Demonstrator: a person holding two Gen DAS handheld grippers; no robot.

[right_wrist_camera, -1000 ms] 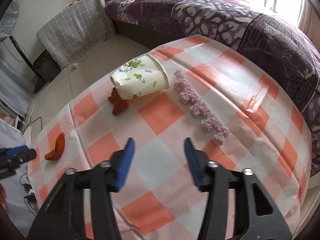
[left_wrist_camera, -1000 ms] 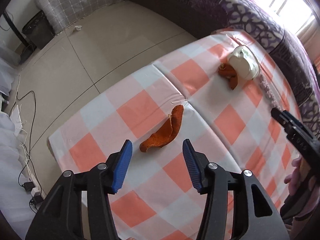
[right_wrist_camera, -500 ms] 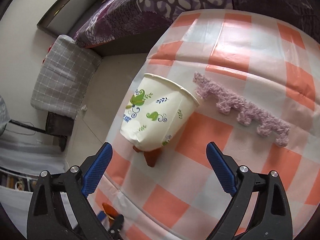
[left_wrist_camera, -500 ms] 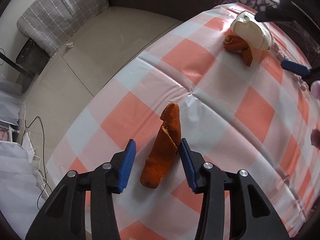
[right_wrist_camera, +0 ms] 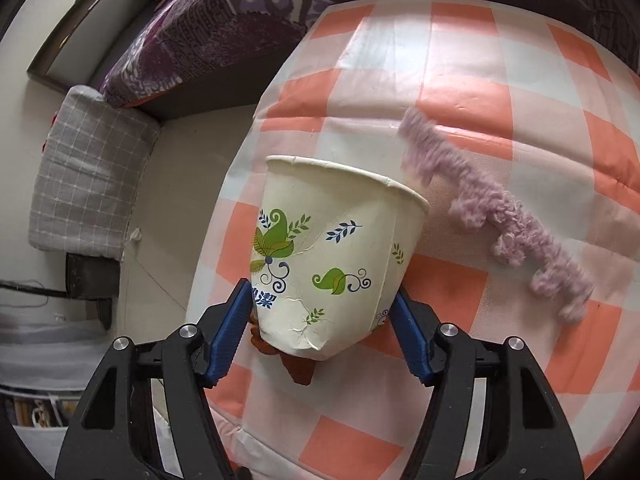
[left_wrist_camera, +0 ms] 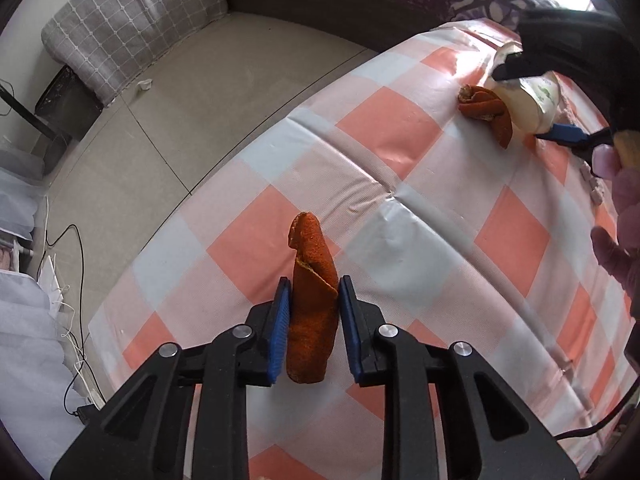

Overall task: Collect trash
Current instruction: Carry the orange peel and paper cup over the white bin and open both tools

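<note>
Orange-and-white checked plastic cloth covers the table (left_wrist_camera: 400, 152), and on it lies a long curled strip of dried orange peel (left_wrist_camera: 310, 300), pinched between the blue pads of the left gripper (left_wrist_camera: 311, 328), whose jaws are clenched against both of its sides near the table's near edge. Toward the far side of the same table, a crumpled white paper cup printed with green leaves and blue scrolls (right_wrist_camera: 328, 264) lies on its side, its base sitting between the blue pads of the right gripper (right_wrist_camera: 322, 334); those jaws stand wide and bracket the cup, the left pad touching its wall, though whether the right pad presses it cannot be told. A second, darker twist of orange peel (left_wrist_camera: 486, 112) rests on the table against the cup's base, partly tucked beneath it. Just beside the cup's rim, a ragged strip of fuzzy lilac yarn trim (right_wrist_camera: 500, 220) stretches across the checks. Beyond the table's edge sit a grey plaid cushion (left_wrist_camera: 132, 28) and a purple patterned sofa (right_wrist_camera: 224, 24).
</note>
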